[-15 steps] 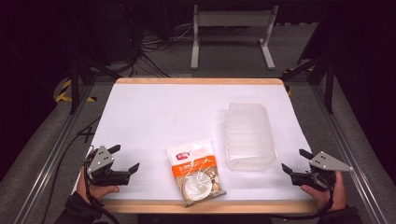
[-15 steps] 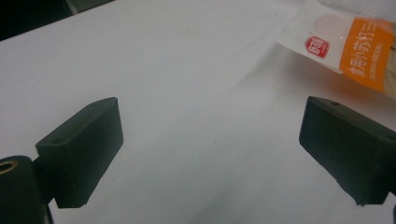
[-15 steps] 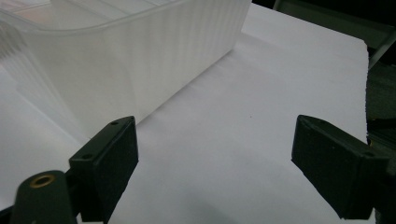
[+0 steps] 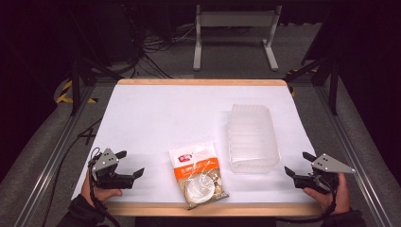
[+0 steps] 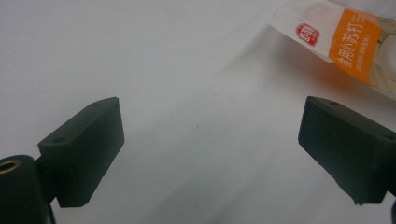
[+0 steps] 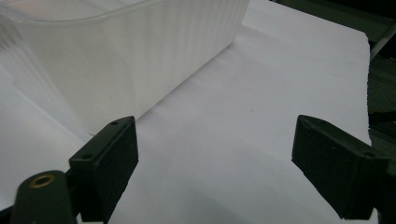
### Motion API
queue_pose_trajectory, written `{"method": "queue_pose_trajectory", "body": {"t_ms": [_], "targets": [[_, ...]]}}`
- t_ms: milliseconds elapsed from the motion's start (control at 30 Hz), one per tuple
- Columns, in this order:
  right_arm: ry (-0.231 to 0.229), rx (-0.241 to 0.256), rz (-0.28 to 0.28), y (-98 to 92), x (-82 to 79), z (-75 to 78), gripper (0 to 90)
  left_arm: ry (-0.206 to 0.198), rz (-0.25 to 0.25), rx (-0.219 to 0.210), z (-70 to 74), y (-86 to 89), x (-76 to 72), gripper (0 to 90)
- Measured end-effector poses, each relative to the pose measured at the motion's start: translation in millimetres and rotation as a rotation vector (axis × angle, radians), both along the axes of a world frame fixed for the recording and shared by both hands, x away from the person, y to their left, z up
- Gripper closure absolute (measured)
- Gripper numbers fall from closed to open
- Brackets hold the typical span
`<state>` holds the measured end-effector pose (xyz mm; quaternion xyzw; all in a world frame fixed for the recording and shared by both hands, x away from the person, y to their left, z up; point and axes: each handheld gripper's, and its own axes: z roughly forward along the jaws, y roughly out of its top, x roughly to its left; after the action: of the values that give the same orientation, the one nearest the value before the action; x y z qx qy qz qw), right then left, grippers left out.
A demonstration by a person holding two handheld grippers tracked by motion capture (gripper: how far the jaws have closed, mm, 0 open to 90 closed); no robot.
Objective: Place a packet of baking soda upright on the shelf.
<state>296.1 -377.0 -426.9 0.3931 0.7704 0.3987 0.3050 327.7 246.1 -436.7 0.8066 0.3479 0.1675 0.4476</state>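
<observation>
White tabletop (image 4: 156, 118). Left tool (image 4: 130, 163) near the front left edge, jaws wide, nothing between them. Right tool (image 4: 297, 165) near the front right edge, jaws wide, nothing held. Packet (image 4: 198, 175) lies flat at front centre between the tools, apart from both: clear bag, white and orange label, red logo, orange band with Chinese characters; left gripper view reads "食用小苏打" (image 5: 352, 39). Ribbed translucent tub (image 4: 252, 137) just right of the packet, close to the right tool.
</observation>
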Motion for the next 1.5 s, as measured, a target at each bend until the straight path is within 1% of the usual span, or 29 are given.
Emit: {"method": "queue_pose_trajectory", "body": {"t_ms": [100, 200, 233, 267, 300, 333, 400, 533, 600, 633, 667, 733, 767, 800, 833, 900, 1000, 1100, 1133, 1200, 1233, 1267, 1333, 1367, 1400, 1433, 1467, 1500], "targets": [[0.003, -0.001, -0.001, -1.0, 0.4, -1.0, 15.3, 0.017, -0.014, 0.005, -0.6, -6.7, 2.1, 8.1], [0.006, 0.006, -0.004, -2.8, -0.1, -1.8, 15.3, 0.064, -0.021, 0.000, -1.4, -14.9, 6.3, 8.5], [0.006, 0.007, -0.003, -3.0, -0.4, -1.7, 15.4, 0.074, -0.017, 0.006, -1.9, -16.8, 7.8, 9.2], [0.006, 0.006, -0.004, -2.9, -0.6, -1.6, 15.4, 0.110, 0.006, 0.018, -2.7, -20.3, 10.0, 10.1], [0.006, 0.003, -0.005, -2.5, -1.0, -1.3, 15.4, 0.138, 0.012, 0.000, -3.8, -22.7, 12.0, 10.4], [0.005, 0.003, -0.004, -2.0, -1.3, -1.1, 15.4, 0.155, 0.001, -0.021, -4.2, -24.4, 13.0, 10.4], [0.005, 0.001, -0.001, -0.9, -1.4, -0.9, 15.4, 0.171, -0.017, -0.034, -3.8, -28.5, 14.8, 10.4], [0.005, -0.005, 0.003, 0.5, -1.0, -1.1, 15.5, 0.205, -0.057, -0.082, -3.4, -38.0, 18.1, 10.2], [0.005, -0.004, 0.004, 0.7, -1.0, -1.0, 15.5, 0.221, -0.068, -0.101, -2.4, -44.9, 21.1, 10.4], [0.006, -0.005, 0.002, 0.8, -0.8, -1.1, 15.5, 0.235, -0.079, -0.120, -2.3, -48.7, 22.0, 10.5], [0.007, -0.005, 0.004, 1.0, -0.9, -1.2, 15.5, 0.248, -0.096, -0.129, -2.6, -53.0, 23.0, 10.9], [0.008, -0.007, 0.007, 1.2, -1.0, -1.5, 15.5, 0.269, -0.131, -0.131, -4.1, -62.7, 24.6, 11.0], [0.008, -0.007, 0.006, 1.2, -1.0, -1.6, 15.5, 0.269, -0.131, -0.131, -4.1, -62.7, 24.6, 11.0], [0.008, -0.007, 0.006, 1.2, -1.0, -1.6, 15.5, 0.284, -0.153, -0.140, -5.4, -67.3, 25.9, 11.0], [0.009, -0.006, 0.006, 1.0, -0.8, -1.7, 15.5, 0.308, -0.169, -0.132, -7.9, -75.8, 28.6, 10.8], [0.009, -0.007, 0.007, 1.0, -0.6, -2.1, 15.6, 0.331, -0.187, -0.140, -10.8, -81.8, 33.3, 10.9], [0.013, -0.012, 0.012, 2.1, -0.8, -2.4, 15.6, 0.362, -0.188, -0.152, -14.1, -90.5, 40.9, 11.1], [0.013, -0.010, 0.012, 2.4, -0.6, -2.3, 15.6, 0.378, -0.196, -0.161, -15.6, -99.5, 46.7, 12.3], [0.014, -0.010, 0.013, 2.4, -0.5, -2.5, 15.6, 0.383, -0.209, -0.152, -16.0, -104.4, 48.8, 14.7], [0.017, -0.011, 0.013, 2.5, -0.3, -2.9, 15.6, 0.365, -0.212, -0.095, -15.3, -113.7, 50.7, 19.1], [0.015, -0.013, 0.015, 2.7, -0.5, -2.8, 15.8, 0.370, -0.228, -0.091, -15.6, -117.6, 52.2, 23.1], [0.015, -0.015, 0.015, 3.0, -0.9, -2.5, 15.9, 0.375, -0.253, -0.099, -15.6, -120.5, 53.9, 24.3], [0.012, -0.016, 0.018, 3.5, -1.2, -2.1, 15.9, 0.383, -0.268, -0.093, -15.3, -127.2, 57.2, 29.1], [0.012, -0.016, 0.018, 3.5, -1.2, -2.1, 15.9, 0.383, -0.268, -0.093, -15.3, -127.2, 57.2, 31.1], [0.011, -0.017, 0.020, 3.8, -1.2, -2.1, 15.9, 0.389, -0.290, -0.117, -15.5, -131.9, 60.5, 31.6], [0.011, -0.017, 0.020, 3.8, -1.2, -2.1, 15.9, 0.389, -0.290, -0.117, -15.5, -131.9, 60.5, 34.7], [0.012, -0.017, 0.020, 3.7, -1.0, -2.2, 15.9, 0.397, -0.296, -0.123, -15.4, -134.8, 61.7, 34.7], [0.012, -0.017, 0.020, 3.7, -1.0, -2.3, 15.9, 0.395, -0.320, -0.131, -15.3, -137.6, 63.4, 36.1]]}}
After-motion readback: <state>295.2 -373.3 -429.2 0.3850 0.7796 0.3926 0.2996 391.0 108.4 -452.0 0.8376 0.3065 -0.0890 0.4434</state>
